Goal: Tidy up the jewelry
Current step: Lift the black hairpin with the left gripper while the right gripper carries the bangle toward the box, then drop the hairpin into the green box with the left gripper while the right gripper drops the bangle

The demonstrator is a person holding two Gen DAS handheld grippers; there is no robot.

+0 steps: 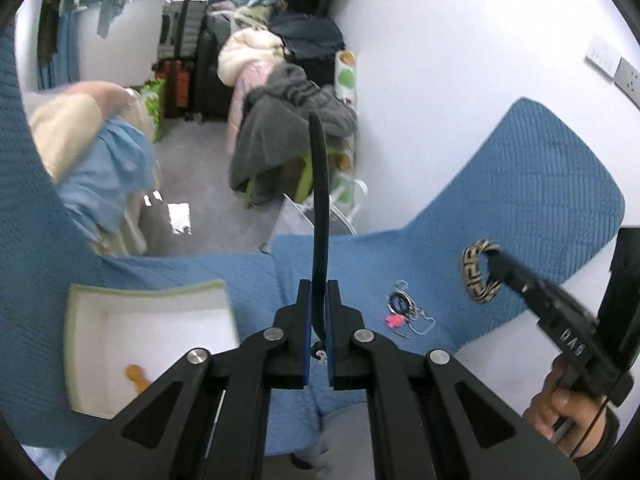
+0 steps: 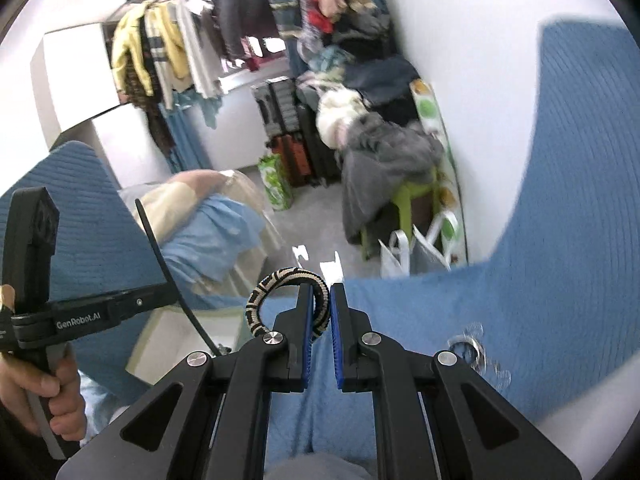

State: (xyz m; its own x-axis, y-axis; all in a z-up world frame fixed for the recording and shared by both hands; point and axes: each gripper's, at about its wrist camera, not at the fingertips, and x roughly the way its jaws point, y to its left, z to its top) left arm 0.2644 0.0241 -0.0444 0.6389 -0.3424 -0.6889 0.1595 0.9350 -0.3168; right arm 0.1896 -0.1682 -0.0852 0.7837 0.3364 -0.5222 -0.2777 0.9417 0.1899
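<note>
My left gripper (image 1: 319,286) is shut on a long, thin black band (image 1: 320,184) that curves up and away from its fingers, with a small silver piece at its lower end. My right gripper (image 2: 331,288) is shut on a beige-and-black patterned bangle (image 2: 276,280). The left wrist view shows that bangle (image 1: 478,272) at the right gripper's tip (image 1: 495,258). Both are lifted above the blue quilted cover (image 1: 520,200). A small heap of loose jewelry (image 1: 404,308) with a pink piece lies on the cover. A white tray (image 1: 148,320) at the left holds an orange item (image 1: 136,372).
Beyond the cover's edge is grey floor, a stool draped with a grey coat (image 1: 288,120), dark suitcases (image 1: 184,52), piled clothes and white bags (image 2: 412,256). A light-blue and cream bundle (image 1: 100,152) lies at the left. A person's hand (image 1: 560,404) grips the right handle.
</note>
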